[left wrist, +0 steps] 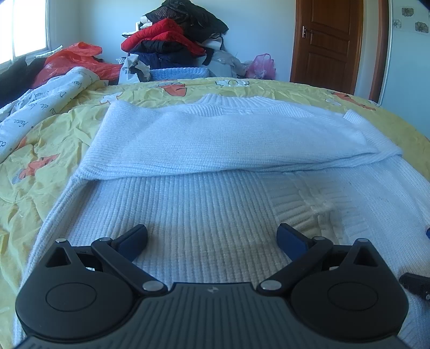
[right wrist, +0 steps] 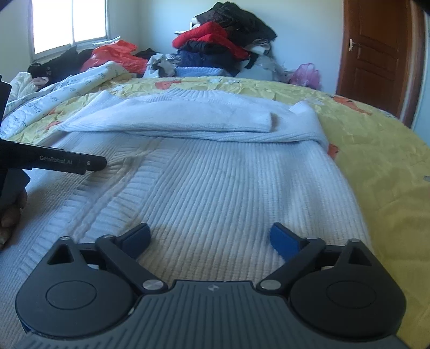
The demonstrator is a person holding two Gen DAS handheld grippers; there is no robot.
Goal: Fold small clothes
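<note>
A: Where does the light come from?
B: From the bright overexposed window at left; the room has cool bluish daylight.
A: Any distortion?
B: Fisheye bending at edges, slight blur.

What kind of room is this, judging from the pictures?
Most likely a bedroom in a home: a white sweater lies on a bed with a yellow bedsheet, clothes are piled against the wall, and there is a wooden door.

Left claw is sitting wide open, fingers splayed, nothing gripped, pointing toward the far edge of the bed. Right claw is doing the same alongside it, also open and gripping nothing, with both held low and level.
</note>
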